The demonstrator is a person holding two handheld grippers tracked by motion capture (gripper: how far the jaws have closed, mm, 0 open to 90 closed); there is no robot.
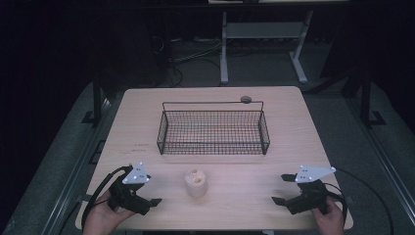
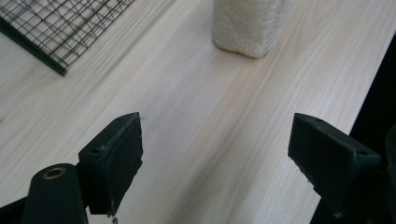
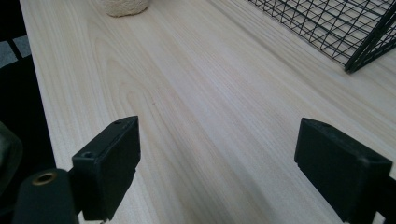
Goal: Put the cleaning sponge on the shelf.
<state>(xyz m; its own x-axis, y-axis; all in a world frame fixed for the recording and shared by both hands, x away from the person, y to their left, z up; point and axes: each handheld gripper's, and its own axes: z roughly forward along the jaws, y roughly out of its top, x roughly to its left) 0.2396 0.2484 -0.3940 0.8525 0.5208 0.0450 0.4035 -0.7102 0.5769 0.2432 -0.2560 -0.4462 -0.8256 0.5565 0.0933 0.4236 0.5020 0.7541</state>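
A cream-coloured rolled towel point(image 1: 195, 182) stands upright on the wooden table point(image 1: 244, 191), near the front edge and between my two grippers. Behind it sits a black wire basket point(image 1: 213, 128). My left gripper point(image 1: 150, 204) rests at the front left, open, jaws pointing right toward the roll; its own view shows the roll point(image 2: 247, 25) ahead and the basket corner point(image 2: 60, 28). My right gripper point(image 1: 280, 190) rests at the front right, open, jaws pointing left. In the right gripper view the roll point(image 3: 125, 6) is far ahead and the basket point(image 3: 345, 28) lies to the right. Nothing is held.
A small round dark object point(image 1: 245, 99) sits just behind the basket's back rim. Beyond the table stands a white desk frame point(image 1: 264, 44) with cables on the floor. The table's front edge runs close under both hands.
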